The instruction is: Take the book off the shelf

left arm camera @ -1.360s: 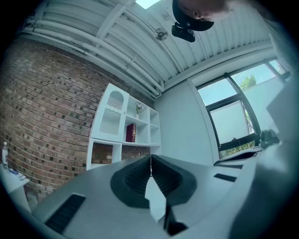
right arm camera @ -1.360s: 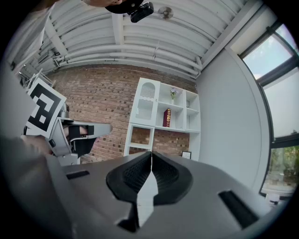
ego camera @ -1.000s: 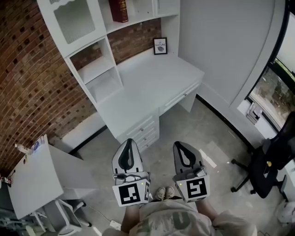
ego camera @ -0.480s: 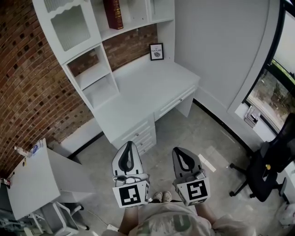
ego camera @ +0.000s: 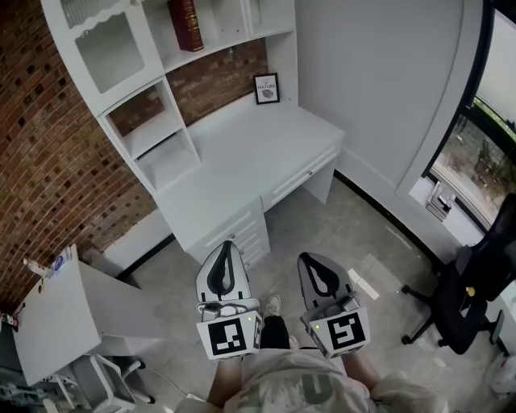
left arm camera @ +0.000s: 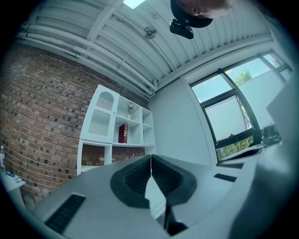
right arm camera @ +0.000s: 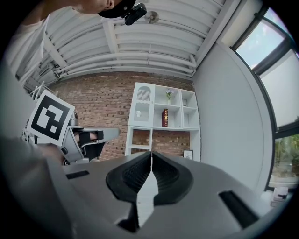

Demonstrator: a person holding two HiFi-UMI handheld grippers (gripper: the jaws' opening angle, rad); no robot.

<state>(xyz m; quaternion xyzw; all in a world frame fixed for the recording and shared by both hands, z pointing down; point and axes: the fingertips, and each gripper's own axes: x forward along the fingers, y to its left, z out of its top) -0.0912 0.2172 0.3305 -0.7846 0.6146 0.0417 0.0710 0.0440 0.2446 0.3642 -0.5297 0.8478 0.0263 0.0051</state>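
Both jaw pairs are fully closed and empty: left gripper, right gripper. The book stands upright on the upper shelf, apparently unsupported. Approach level, open one gripper, and clamp the spine squarely.

Desk w/ framed pic; office chair.

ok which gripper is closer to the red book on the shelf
Left, by a little. The left gripper is well short of the book, almost in line with it; the right gripper is level with the left one, further off to the right.
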